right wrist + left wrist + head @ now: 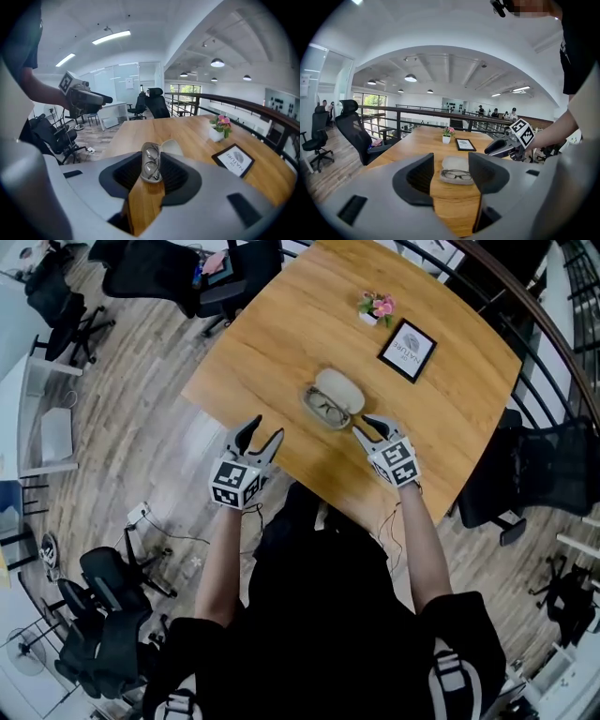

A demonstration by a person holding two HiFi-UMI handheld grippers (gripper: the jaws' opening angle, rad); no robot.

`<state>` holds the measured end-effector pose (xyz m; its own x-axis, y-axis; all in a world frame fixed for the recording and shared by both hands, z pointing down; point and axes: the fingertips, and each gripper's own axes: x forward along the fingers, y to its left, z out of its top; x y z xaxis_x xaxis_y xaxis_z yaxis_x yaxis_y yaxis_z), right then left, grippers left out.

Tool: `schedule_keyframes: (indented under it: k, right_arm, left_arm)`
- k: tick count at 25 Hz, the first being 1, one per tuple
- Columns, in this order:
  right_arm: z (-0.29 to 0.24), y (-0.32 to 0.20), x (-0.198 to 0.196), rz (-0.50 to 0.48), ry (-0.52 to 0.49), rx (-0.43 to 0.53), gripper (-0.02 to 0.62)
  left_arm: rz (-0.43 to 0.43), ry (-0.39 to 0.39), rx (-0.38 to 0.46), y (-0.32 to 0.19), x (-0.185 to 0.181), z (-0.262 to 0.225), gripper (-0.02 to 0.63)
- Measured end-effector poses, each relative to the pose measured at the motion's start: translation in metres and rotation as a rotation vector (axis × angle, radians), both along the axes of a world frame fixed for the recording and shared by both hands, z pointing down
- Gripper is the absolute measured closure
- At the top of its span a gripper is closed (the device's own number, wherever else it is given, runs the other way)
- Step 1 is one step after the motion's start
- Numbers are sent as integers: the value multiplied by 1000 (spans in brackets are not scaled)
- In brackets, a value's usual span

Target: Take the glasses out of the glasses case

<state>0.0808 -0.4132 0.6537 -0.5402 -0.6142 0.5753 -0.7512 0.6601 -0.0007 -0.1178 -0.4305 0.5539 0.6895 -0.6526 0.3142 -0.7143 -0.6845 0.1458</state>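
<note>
We read this as the approach step: nothing has been lifted yet, and the thin dark-rimmed glasses (327, 412) lie folded in the lower shell of the pale grey oval clamshell case (342, 388). The case sits open near the middle of the honey-coloured wooden counter (281, 343), with its lid tipped back toward the far side. The left tool (263, 430) hovers over the near edge of the counter, off to the left of the case and clearly apart from it. Its jaws are spread with nothing between the pads, and its own view shows the case only farther off through the gap. The right tool (366, 425) is near the case's right end, also released and empty. Its jaws stand partly apart, and the case and glasses line up beyond the opening without touching it. The case looks smooth, matte and rigid, with rounded ends, so we judge it could slide on the polished wood grain if nudged. The frames look like fine wire with clear lenses, light and easy to bend. The next move likely calls for one tool to steady the shell while the other closes gently on the frame's bridge or rim, not on a lens.
</note>
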Motion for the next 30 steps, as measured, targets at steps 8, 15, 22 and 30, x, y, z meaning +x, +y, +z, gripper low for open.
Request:
schedule_keyframes:
  k: [8,15,22,30]
  right_arm:
    - [30,-27,-5,34,-3,-69,466]
    - [59,-42,-16,20,12,-121,468]
    - [85,-58,-28,-7,12,-176,480]
    - [107,-73,-44,-47,44,-225,483]
  left_arm:
    - [58,-12,-58,-37,4,27,360]
    - [105,-25,-129,-46,10,60,360]
    - [112,-19,-180,-60,7,85,360]
    - [120,-14,-239,-72,4,114,360]
